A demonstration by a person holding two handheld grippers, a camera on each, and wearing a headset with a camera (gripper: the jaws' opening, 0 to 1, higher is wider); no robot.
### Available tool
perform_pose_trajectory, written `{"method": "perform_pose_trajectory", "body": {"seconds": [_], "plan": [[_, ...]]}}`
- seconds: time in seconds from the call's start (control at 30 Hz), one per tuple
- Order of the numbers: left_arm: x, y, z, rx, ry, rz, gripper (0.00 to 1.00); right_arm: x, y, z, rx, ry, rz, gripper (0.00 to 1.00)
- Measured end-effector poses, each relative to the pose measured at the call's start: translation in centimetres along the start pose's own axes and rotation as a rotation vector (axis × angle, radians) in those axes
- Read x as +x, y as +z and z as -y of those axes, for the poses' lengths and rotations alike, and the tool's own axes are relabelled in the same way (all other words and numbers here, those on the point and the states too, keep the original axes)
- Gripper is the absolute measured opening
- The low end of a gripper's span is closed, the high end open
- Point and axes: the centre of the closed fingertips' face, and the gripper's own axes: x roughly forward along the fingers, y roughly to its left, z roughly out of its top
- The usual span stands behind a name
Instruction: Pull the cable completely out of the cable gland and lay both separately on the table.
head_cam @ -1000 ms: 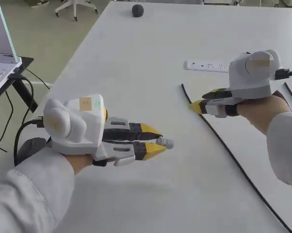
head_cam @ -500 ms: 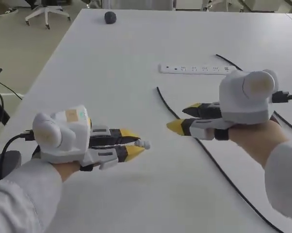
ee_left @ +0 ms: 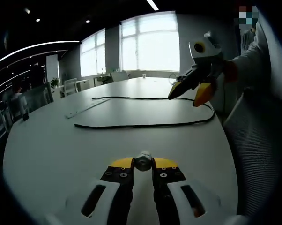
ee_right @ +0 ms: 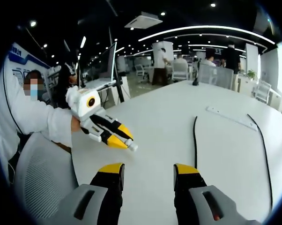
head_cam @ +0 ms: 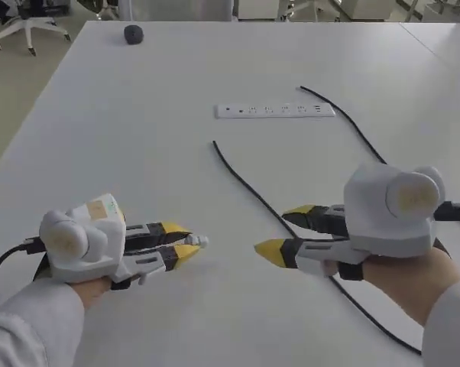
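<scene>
My left gripper (head_cam: 186,244) is low at the left of the head view, shut on a small grey cable gland (head_cam: 199,241) that sticks out past its yellow tips. The gland (ee_left: 143,161) sits clamped between the tips in the left gripper view, and juts from them (ee_right: 132,147) in the right gripper view. The black cable (head_cam: 249,187) lies loose on the white table (head_cam: 146,122), running from mid-table down toward the right. My right gripper (head_cam: 287,229) hovers open just above the cable, nothing between its jaws; its tips (ee_right: 148,171) stand well apart.
A white power strip (head_cam: 274,111) lies across the table beyond the cable, with a second black lead (head_cam: 345,118) running from its right end. A dark round object (head_cam: 133,33) sits at the far left edge. Office chairs stand beyond the table.
The head camera has tilted, shifting the scene. The right gripper has come down and toward me, and its jaws have spread open off the cable. The left gripper keeps hold of the gland.
</scene>
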Motion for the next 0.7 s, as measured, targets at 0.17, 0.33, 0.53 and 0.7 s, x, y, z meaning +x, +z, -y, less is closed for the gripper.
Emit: {"method": "perform_pose_trajectory", "body": {"seconds": [0.17,0.33,0.53,0.7], "plan": [[0.3,-1.4,-0.4,-0.030,0.027,-0.002,0.15,-0.7,-1.2,-0.7,0.027,-0.010,-0.005,0.39],[0.6,-2.7,0.2,-0.039,0.018,-0.018,0.15,-0.9,-1.8,-1.1,0.031,-0.015,-0.017,0.39],[0.5,-3.6,0.1,-0.043,0.026,-0.042,0.16,-1.0,-1.9,-1.3,0.029,-0.018,-0.021,0.39],[0.4,-3.9,0.0,-0.048,0.030,-0.048,0.16,-0.8,-1.9,-1.4,0.026,-0.018,-0.023,0.38]]}}
